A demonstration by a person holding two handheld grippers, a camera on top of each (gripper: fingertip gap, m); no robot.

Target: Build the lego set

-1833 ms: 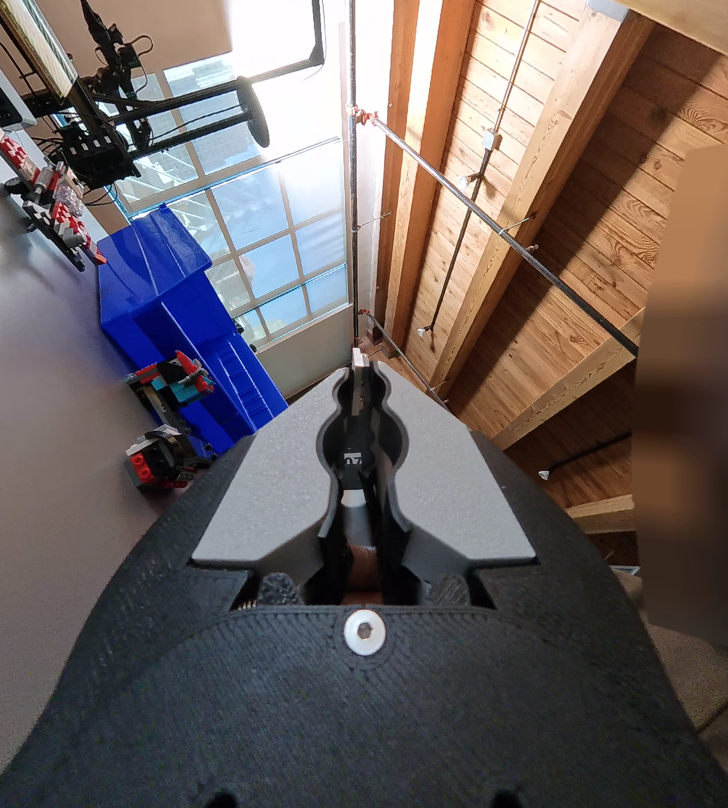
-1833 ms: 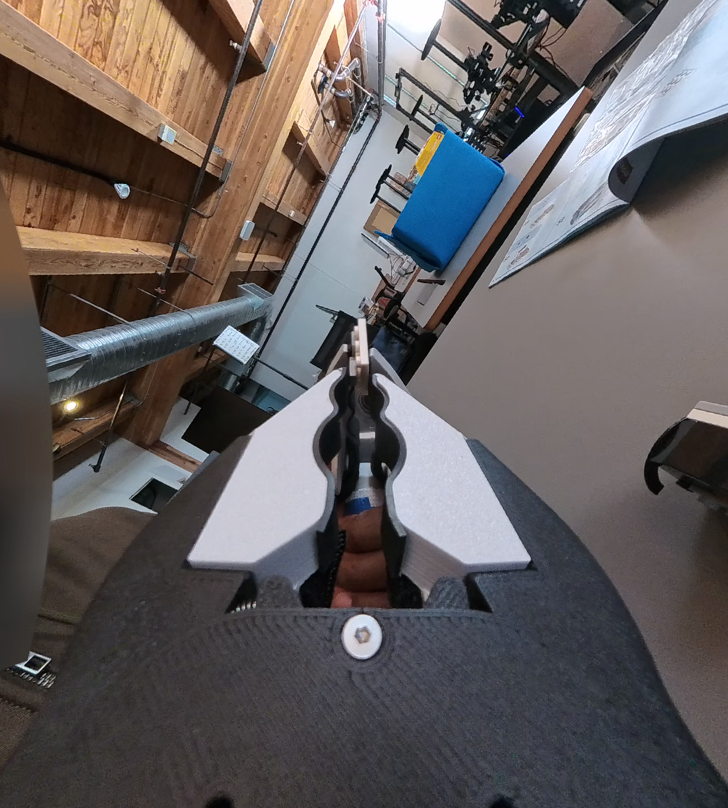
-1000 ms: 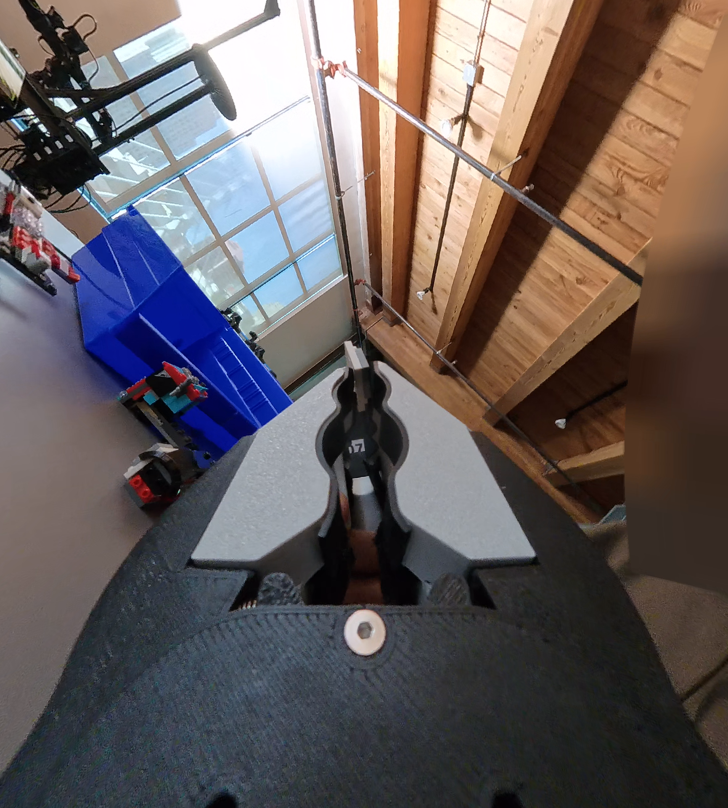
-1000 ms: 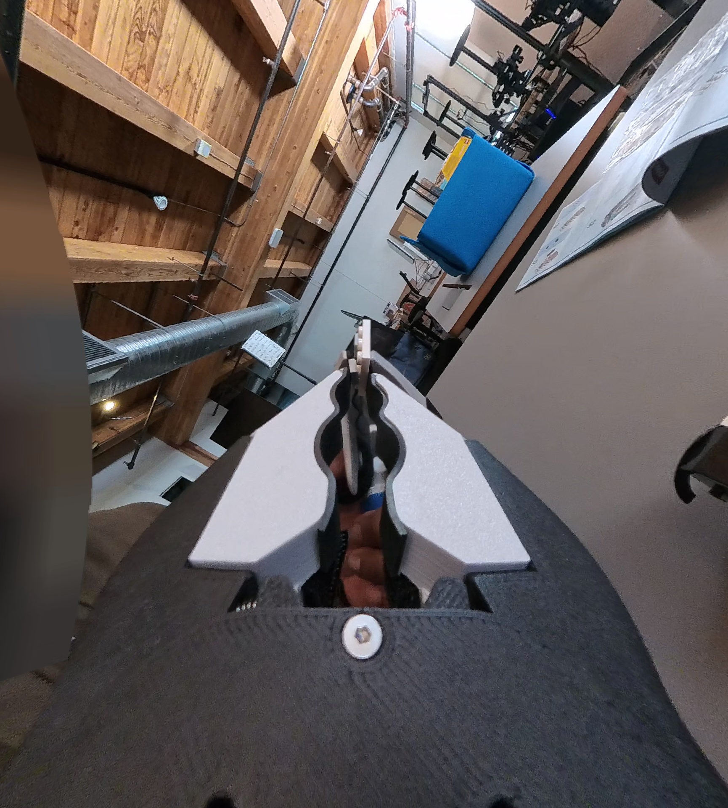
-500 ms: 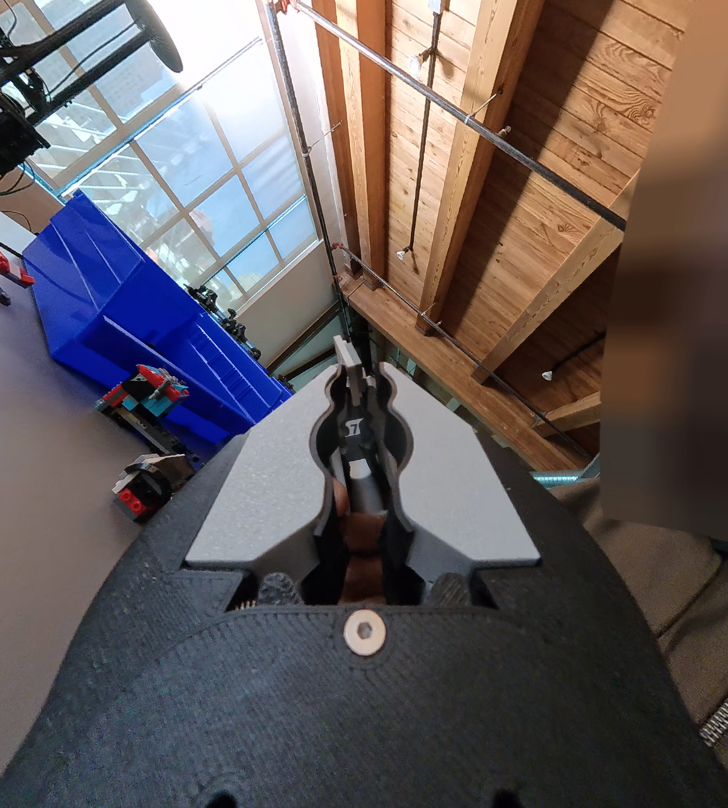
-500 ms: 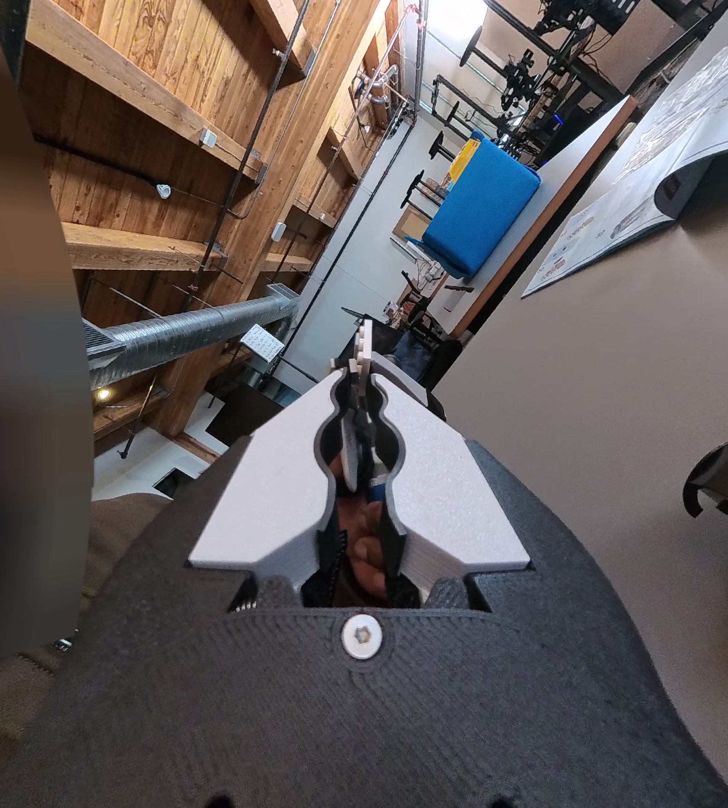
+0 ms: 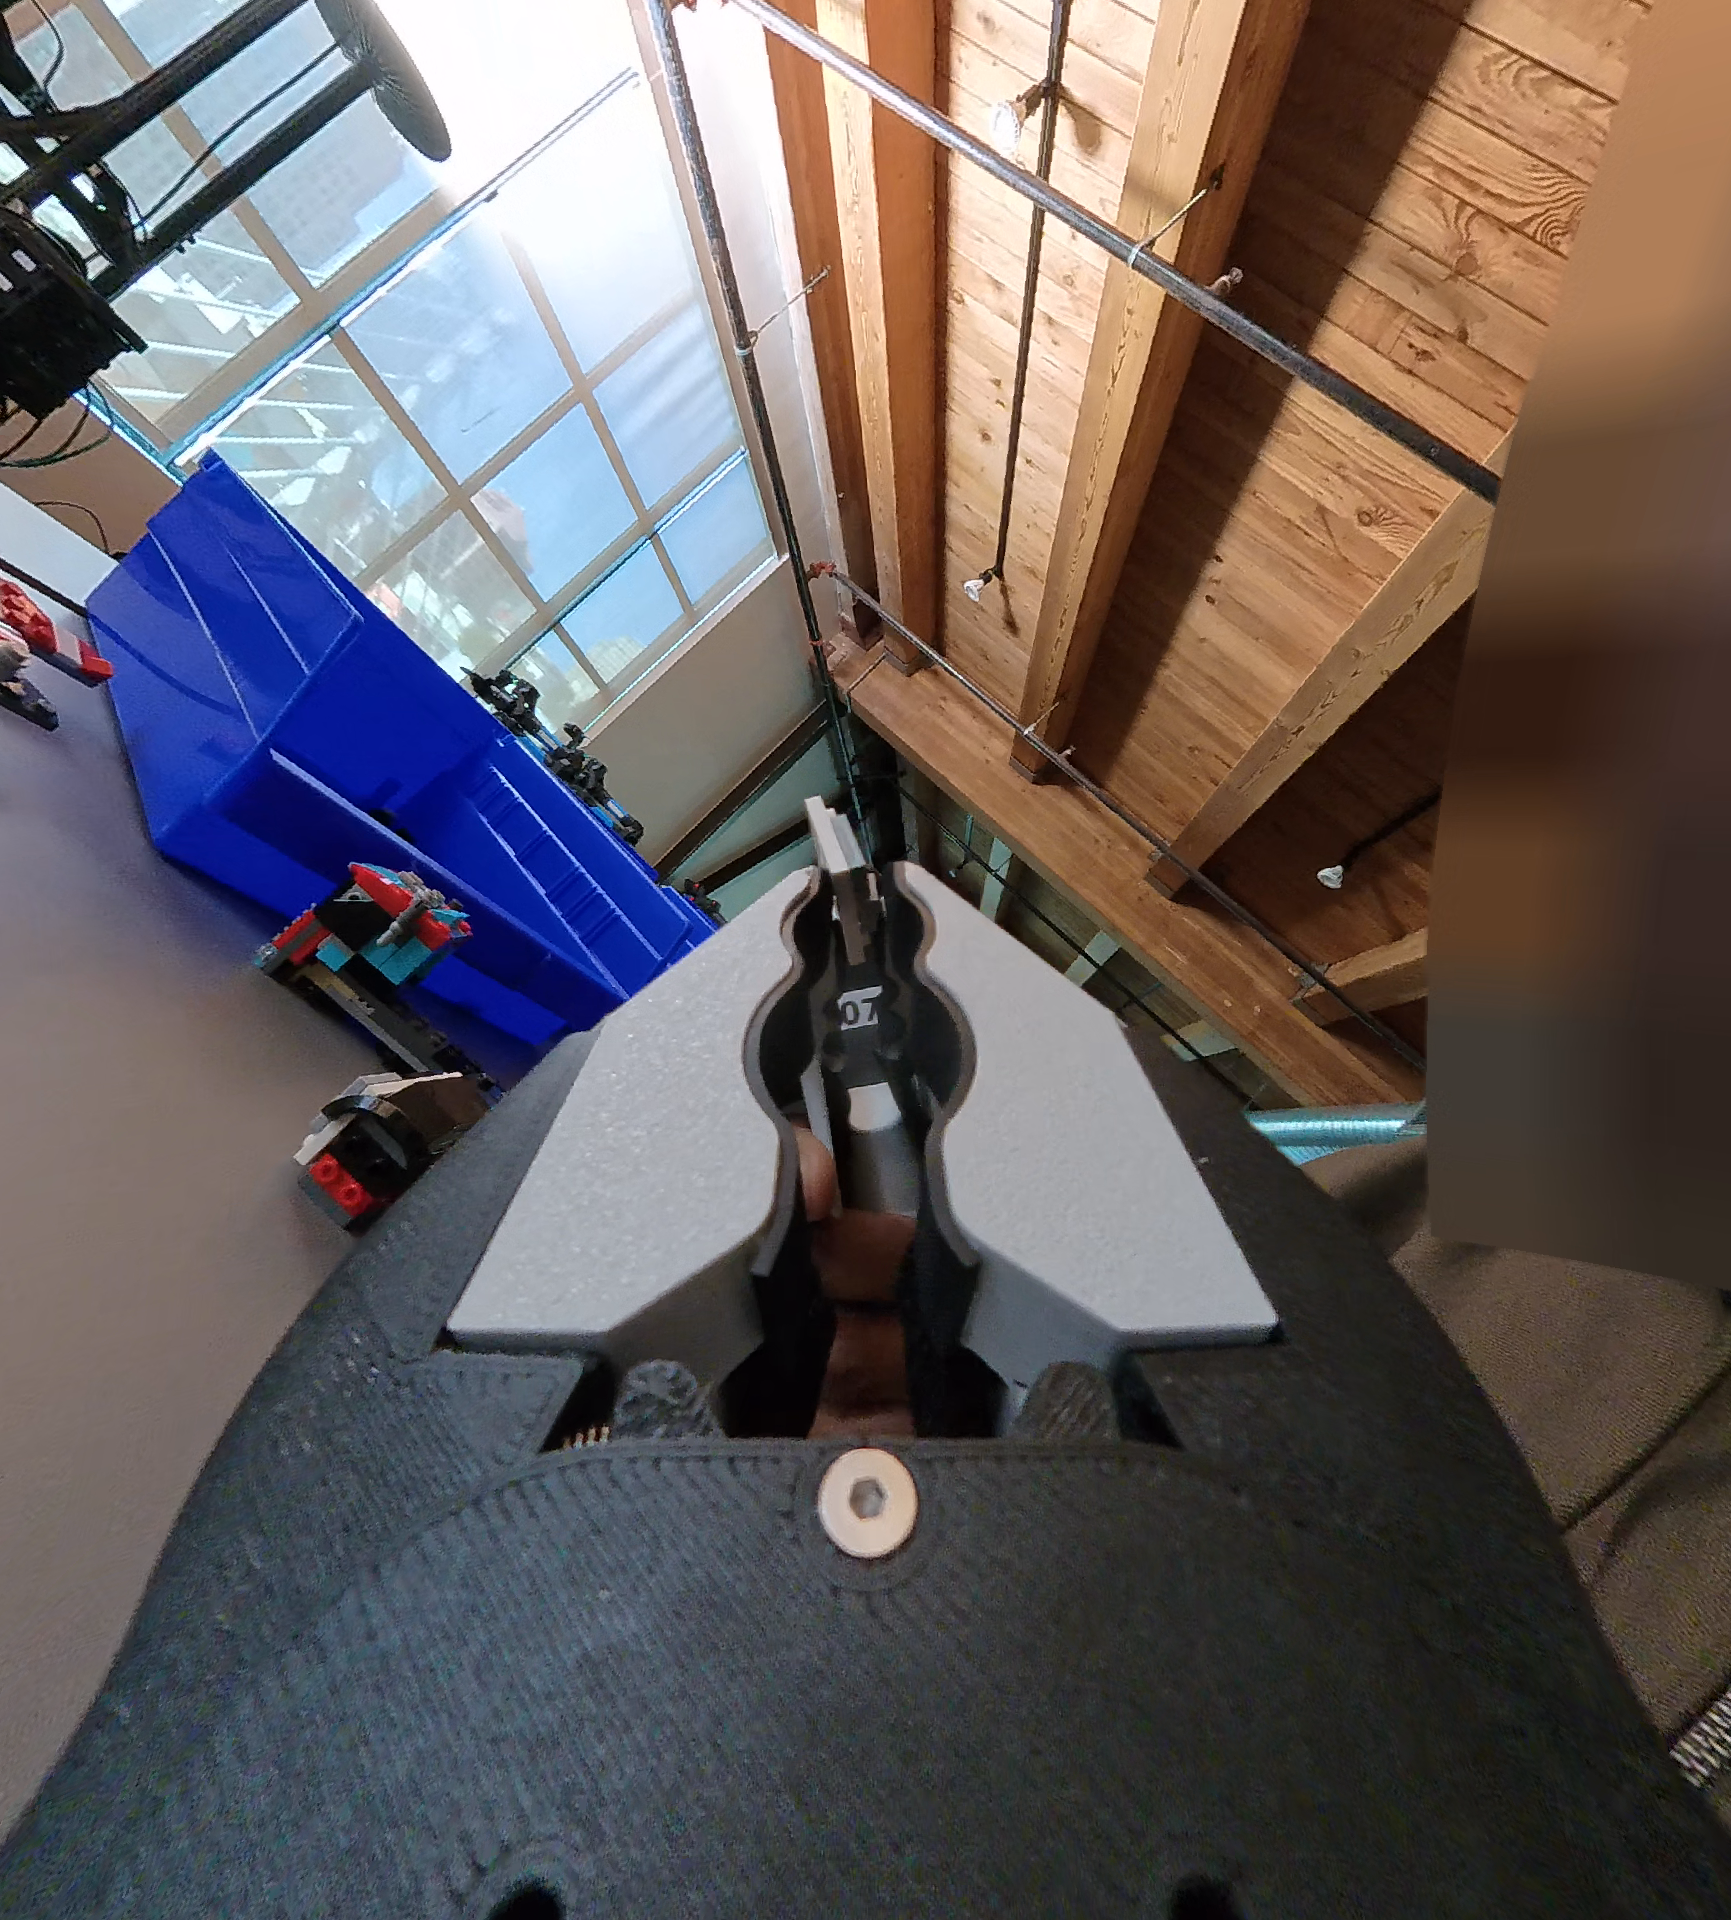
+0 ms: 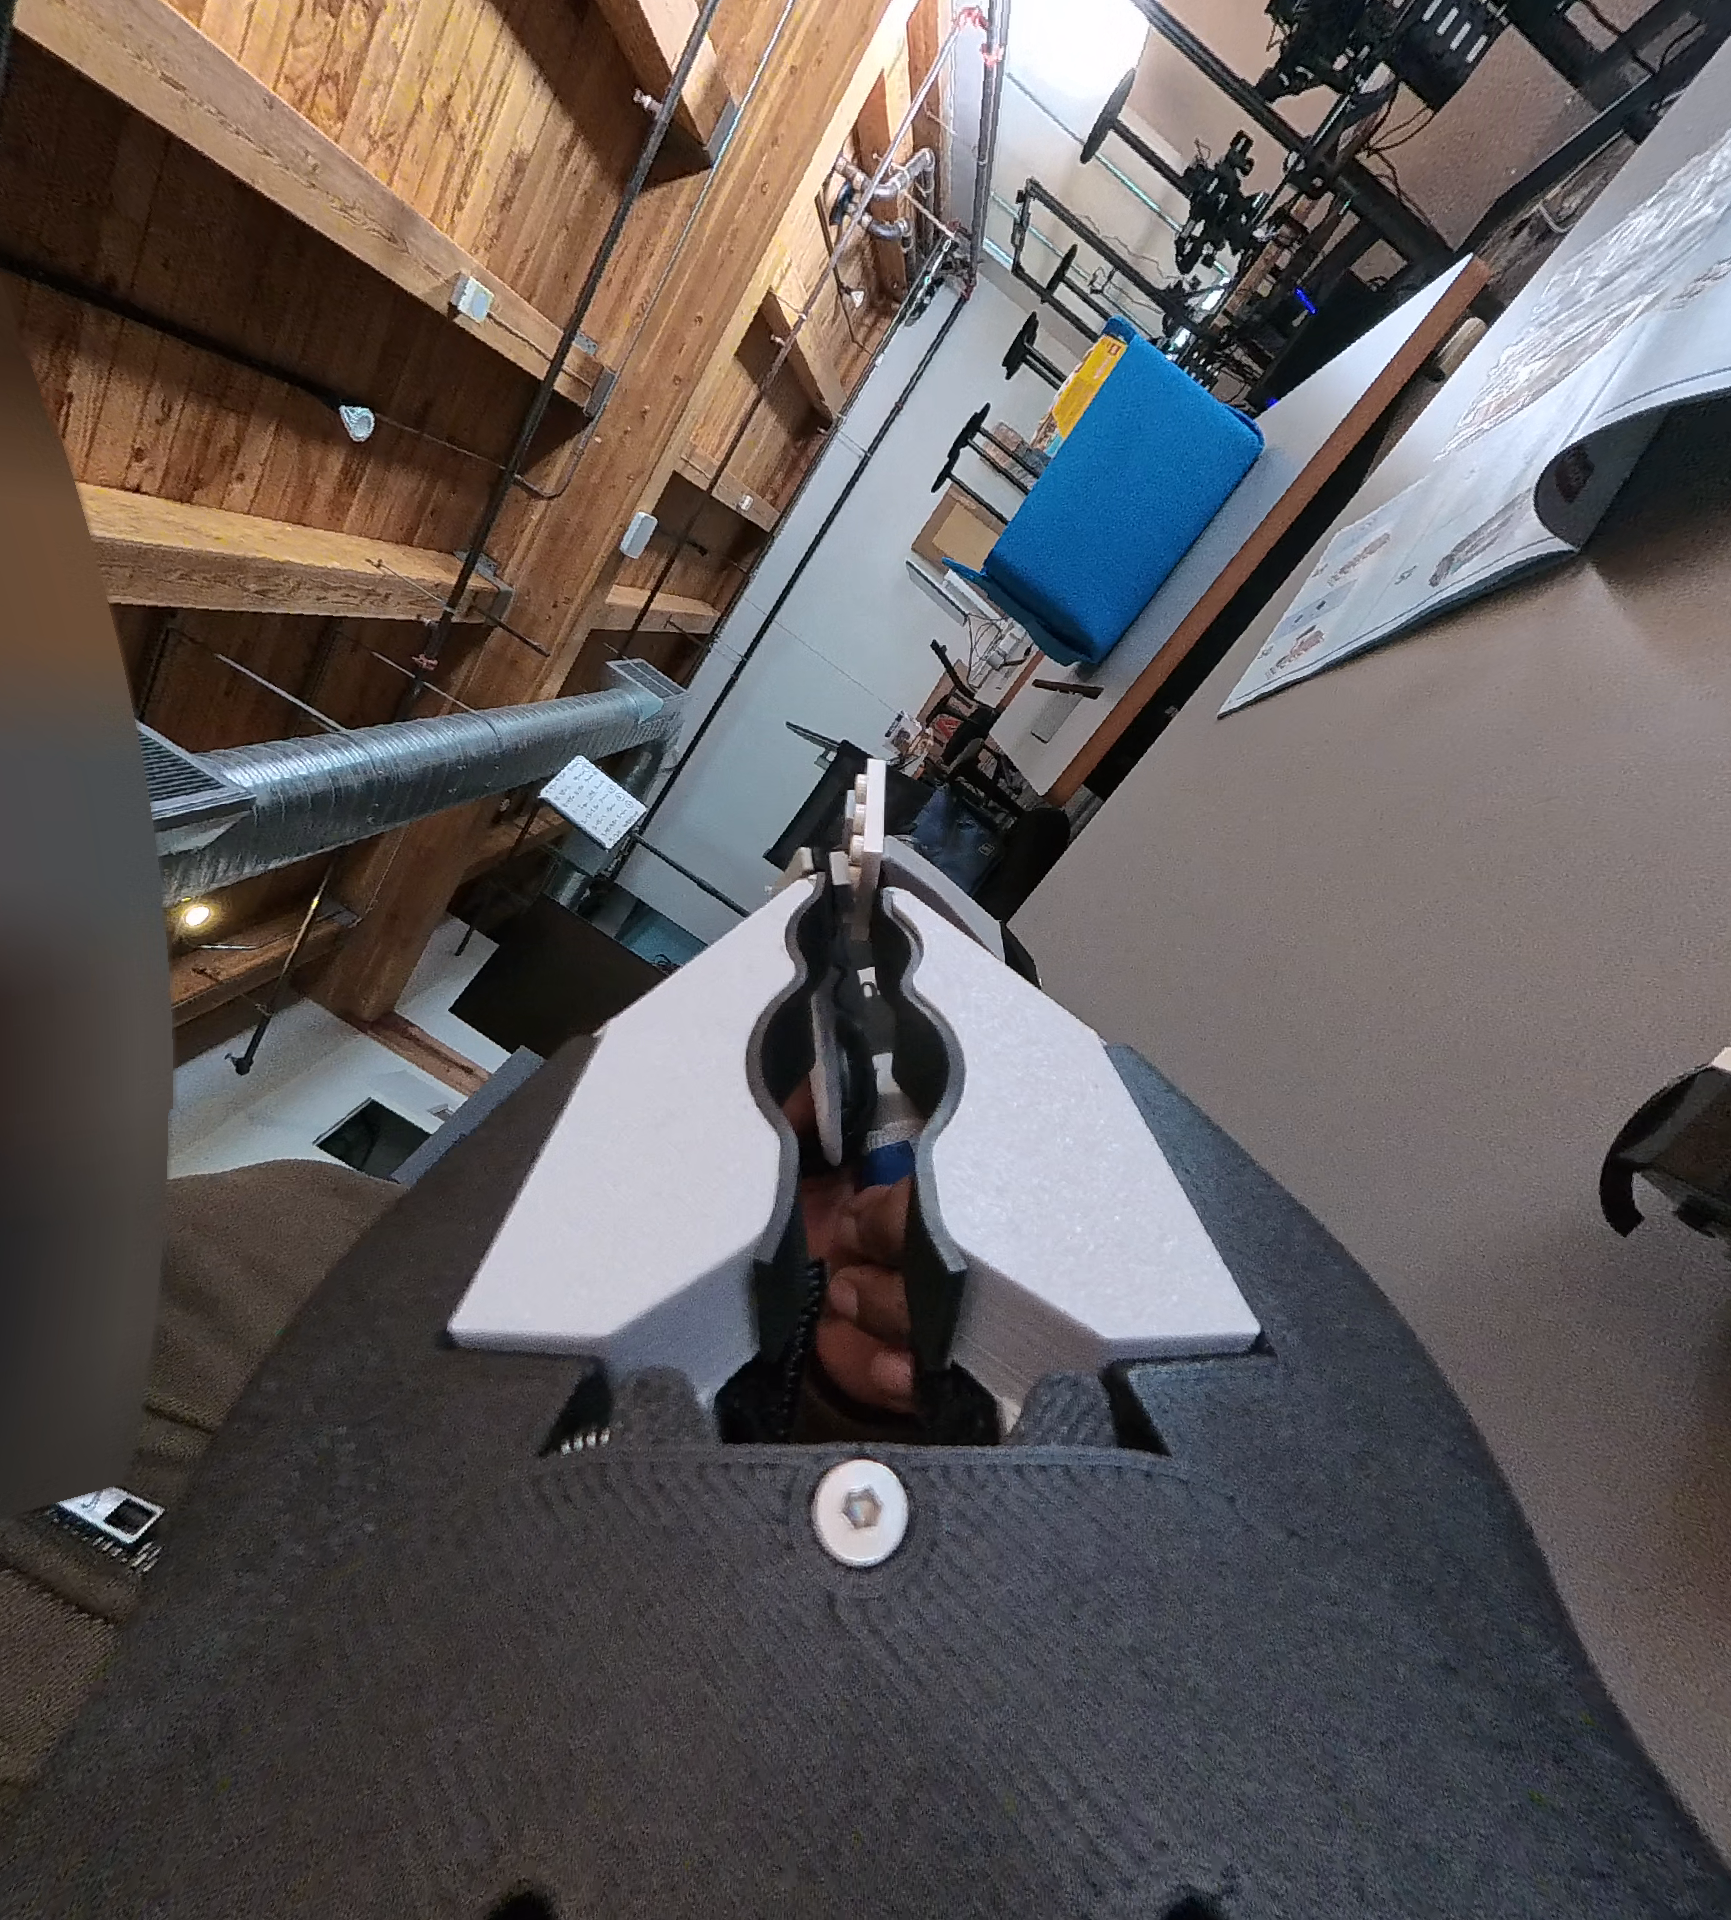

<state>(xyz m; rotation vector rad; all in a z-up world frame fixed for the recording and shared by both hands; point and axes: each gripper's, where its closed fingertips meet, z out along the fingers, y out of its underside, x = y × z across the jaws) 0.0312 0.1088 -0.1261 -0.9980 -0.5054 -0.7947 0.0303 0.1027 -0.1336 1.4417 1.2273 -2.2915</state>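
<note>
Since the earlier frames my left gripper [image 7: 853,883] has tilted further up toward the wooden ceiling [image 7: 1204,416], and the blue bin [image 7: 321,727] and the small brick models [image 7: 373,935] beside it on the grey table [image 7: 61,1039] have slid lower in the left wrist view. The bin stands at the table's far edge by the window [image 7: 487,374]. That gripper is pinching a thin grey plate [image 7: 840,862], which sticks out past the fingertips; its jaws look a touch wider than a second ago, though I can't say how firmly the pads bear on it. My right gripper [image 8: 856,883] has hardly shifted and keeps its nip on a pale studded plate [image 8: 873,821], studs facing left. The open booklet [image 8: 1567,436] lies toward the far right corner of the table. A dark curved piece [image 8: 1723,1164] is cut off by the right edge of that view, so I can't name it. The lower ends of both plates are buried in the jaw hollows, and a blurred patch covers one side of each view.
</note>
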